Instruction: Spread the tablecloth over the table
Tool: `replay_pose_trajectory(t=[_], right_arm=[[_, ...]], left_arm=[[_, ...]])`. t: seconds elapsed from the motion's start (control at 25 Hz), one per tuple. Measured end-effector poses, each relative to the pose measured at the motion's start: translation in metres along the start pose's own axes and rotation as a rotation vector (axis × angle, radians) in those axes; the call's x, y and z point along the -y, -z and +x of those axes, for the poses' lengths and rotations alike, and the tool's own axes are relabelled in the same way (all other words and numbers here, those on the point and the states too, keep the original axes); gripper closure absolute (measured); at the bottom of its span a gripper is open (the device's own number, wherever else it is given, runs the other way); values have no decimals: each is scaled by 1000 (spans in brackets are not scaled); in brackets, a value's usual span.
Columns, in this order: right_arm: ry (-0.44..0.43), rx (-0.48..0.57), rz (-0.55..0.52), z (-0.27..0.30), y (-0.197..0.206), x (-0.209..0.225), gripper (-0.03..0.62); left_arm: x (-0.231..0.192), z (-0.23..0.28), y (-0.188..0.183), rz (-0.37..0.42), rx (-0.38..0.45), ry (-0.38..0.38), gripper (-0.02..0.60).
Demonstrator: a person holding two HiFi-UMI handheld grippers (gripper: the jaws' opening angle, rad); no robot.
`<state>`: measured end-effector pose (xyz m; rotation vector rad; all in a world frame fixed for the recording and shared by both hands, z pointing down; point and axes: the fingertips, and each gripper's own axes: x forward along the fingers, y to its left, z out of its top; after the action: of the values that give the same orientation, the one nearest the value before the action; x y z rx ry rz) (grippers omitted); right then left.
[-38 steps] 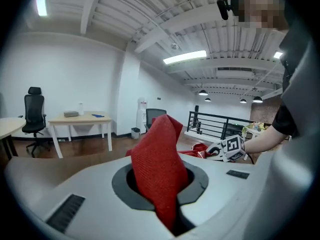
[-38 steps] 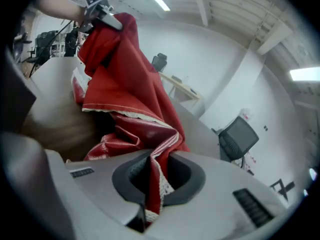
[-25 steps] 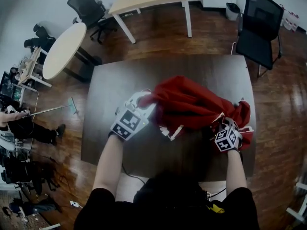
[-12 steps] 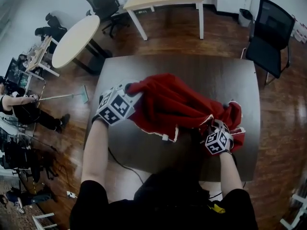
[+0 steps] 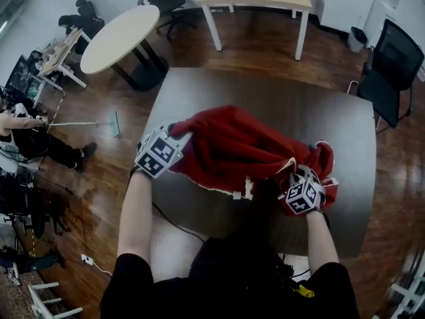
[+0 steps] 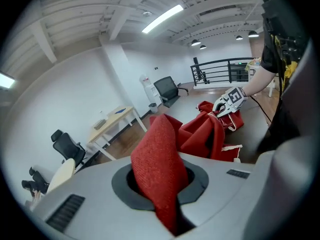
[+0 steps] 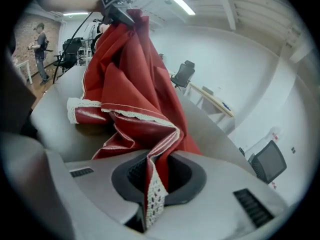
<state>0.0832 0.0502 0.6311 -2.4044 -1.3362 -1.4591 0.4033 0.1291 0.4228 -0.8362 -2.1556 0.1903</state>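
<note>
Red cloth [image 5: 232, 148] lies bunched on table [image 5: 265, 92] toward its 6 o'clock edge, long axis 9–3 o'clock. L gripper [image 5: 174, 133] pinches the 9 o'clock end, jaws closed on fabric. R gripper [image 5: 300, 171] clamps the lace hem at 3 o'clock. Bare tabletop runs to 12. Chair [image 5: 392, 72] at 2 o'clock, well apart; no obstruction seen.

Woven tablecloth [image 5: 232, 148] — one face glossy

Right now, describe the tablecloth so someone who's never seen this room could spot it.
Find the dark square table in the middle of the room. Over its near half the tablecloth is bunched between the left gripper and the right gripper, both shut on it. It is the only red thing there, edged with white lace.
</note>
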Motion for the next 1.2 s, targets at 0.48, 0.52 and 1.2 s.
replay_pose_trajectory(t=[0.48, 0.52, 1.2], right_arm=[[-39, 94, -75, 29, -177, -111, 568], [-41, 104, -82, 28, -185, -116, 568], [-3, -72, -168, 26, -119, -94, 568]], left_arm=[[-143, -77, 139, 99, -90, -86, 551], [-152, -80, 142, 118, -95, -99, 551], [-102, 35, 173, -179, -12, -83, 460]])
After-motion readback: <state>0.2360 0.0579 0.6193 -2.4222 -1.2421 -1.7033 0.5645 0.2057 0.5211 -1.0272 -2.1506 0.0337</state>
